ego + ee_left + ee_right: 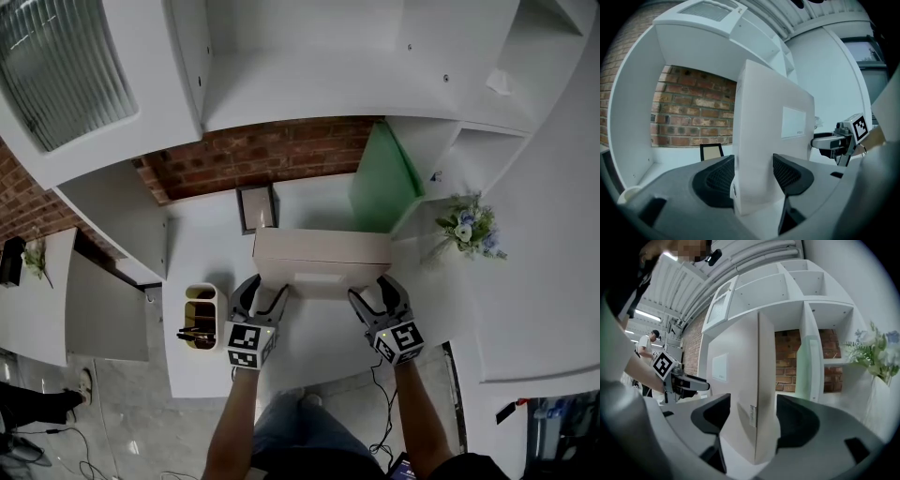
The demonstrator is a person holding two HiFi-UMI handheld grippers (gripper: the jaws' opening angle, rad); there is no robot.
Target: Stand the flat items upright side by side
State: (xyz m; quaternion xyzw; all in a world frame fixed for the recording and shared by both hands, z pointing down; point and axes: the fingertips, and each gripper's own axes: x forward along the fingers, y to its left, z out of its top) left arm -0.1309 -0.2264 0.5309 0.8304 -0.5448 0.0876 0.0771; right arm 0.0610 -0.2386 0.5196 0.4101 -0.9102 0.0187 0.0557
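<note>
Box (323,255) stands upright, our left hand-held gripper (265,292) clamping it, right hand-held gripper (375,292) slack astride it; release yet to come.

An office-like room: white cubby shelves (309,84), brick wall (253,155), desk (314,349) with a pen holder (200,317).

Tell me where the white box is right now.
Head view, centre: the white box stands on edge on the desk, its ends between the left gripper and right gripper, in front of the green board.
</note>
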